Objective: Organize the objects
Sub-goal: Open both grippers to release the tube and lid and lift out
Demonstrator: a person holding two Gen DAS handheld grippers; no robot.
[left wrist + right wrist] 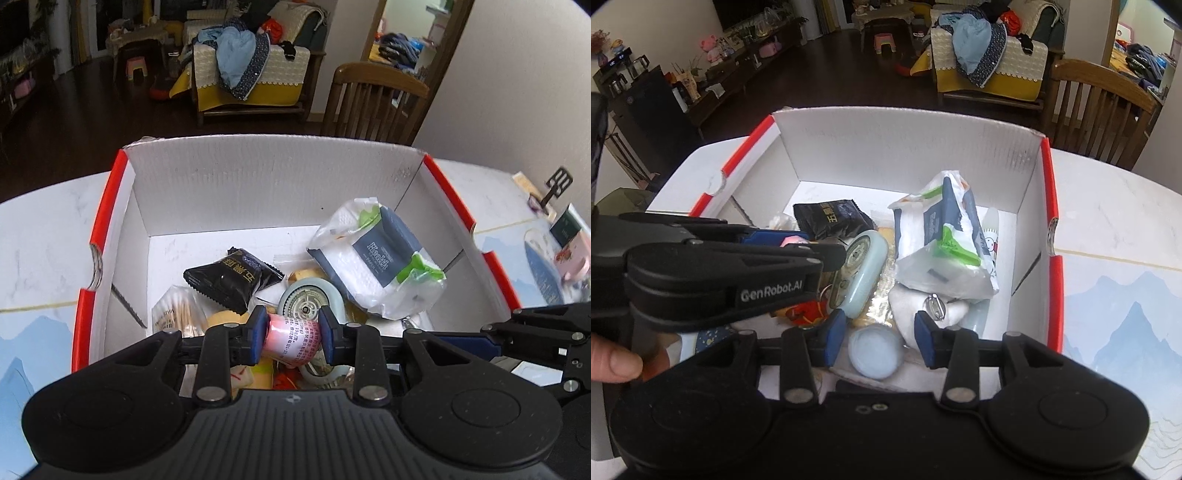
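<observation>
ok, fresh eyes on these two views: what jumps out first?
The red-edged white cardboard box on the table, its floor littered with small items. Over its near side the left claw is shut on a small pink roll with printed text. Behind that, a tissue pack marked Health leans at the box's right side beside a black snack packet; the right claw hangs open over a pale blue round lid.

Left gripper [292, 334] fingers clamped; right gripper [880, 332] fingers apart.
</observation>
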